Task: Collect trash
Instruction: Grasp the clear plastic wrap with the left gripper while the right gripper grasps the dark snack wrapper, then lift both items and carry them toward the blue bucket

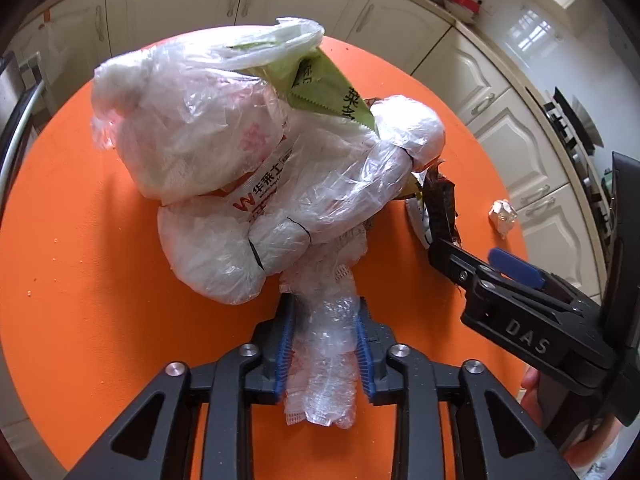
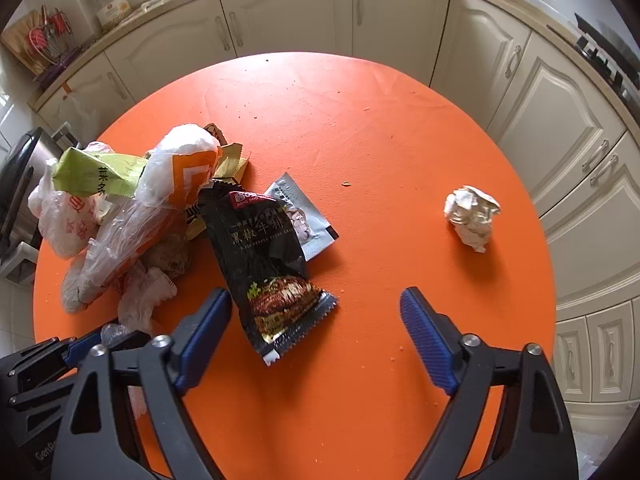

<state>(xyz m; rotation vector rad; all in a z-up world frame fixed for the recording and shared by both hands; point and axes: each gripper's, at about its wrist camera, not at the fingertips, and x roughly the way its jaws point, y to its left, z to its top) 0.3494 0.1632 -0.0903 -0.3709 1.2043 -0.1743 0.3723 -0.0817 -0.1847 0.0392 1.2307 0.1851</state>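
My left fingers (image 1: 323, 344) clamp the twisted neck of the clear plastic bag (image 1: 224, 152), keeping the gathered trash bundled on the orange bench (image 1: 80, 240). My right fingers (image 2: 316, 300) stand apart over the black sauce packet (image 2: 268, 264), ready to take it. Farther off lies 1 crumpled paper ball (image 2: 472, 216).
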